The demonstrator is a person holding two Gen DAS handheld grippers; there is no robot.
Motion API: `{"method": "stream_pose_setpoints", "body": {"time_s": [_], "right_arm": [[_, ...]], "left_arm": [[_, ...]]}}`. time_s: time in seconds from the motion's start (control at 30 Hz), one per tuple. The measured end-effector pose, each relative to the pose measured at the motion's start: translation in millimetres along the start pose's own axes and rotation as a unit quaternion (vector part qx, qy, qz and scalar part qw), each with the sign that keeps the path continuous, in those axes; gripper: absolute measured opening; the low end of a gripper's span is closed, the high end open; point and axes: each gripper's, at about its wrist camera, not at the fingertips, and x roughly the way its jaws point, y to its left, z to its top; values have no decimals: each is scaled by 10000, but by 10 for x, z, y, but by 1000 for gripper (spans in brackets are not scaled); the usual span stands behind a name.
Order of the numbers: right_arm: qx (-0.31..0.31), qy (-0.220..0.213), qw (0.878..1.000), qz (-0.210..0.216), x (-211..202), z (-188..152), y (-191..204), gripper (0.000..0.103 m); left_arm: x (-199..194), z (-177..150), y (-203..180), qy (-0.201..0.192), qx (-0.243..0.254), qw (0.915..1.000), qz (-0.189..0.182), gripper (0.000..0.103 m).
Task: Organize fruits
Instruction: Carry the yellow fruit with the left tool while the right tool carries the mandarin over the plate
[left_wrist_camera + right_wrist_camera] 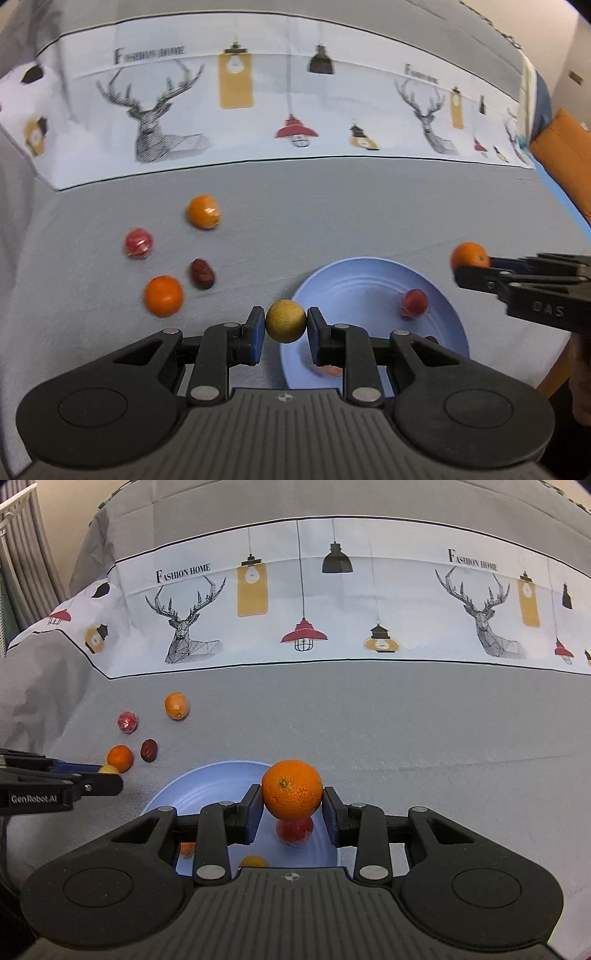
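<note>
- far left on the grey worktop (332,206), loose fruit waits: two small oranges, a red one, a dark one.
- our left gripper (286,325) is clamped on a small yellow fruit (286,321) at the blue plate's (369,269) edge; light, firm, held across its middle.
- our right gripper (291,805) pinches an orange (291,788) above the plate; round and likely slippery, so we'd keep the pads at its widest part.

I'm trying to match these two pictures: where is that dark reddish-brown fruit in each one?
Left wrist view: the dark reddish-brown fruit lies left of centre on the grey cloth, just upper right of an orange.
Right wrist view: the same fruit lies at the left, right of that orange.
Shared landmark: the blue plate, to the fruit's lower right in both.
</note>
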Motion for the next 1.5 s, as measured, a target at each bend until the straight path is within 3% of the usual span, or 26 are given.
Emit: {"method": "stream_pose_setpoints", "body": {"time_s": [0.6, 1.5], "right_arm": [[5, -52, 9999, 118, 12, 14, 48, 36], [-121, 37, 9998, 151, 73, 12, 99, 36]], "left_arm": [[47, -62, -234, -55, 412, 9970, -645, 27], [128, -99, -342, 165, 552, 9936, -970, 27]]}}
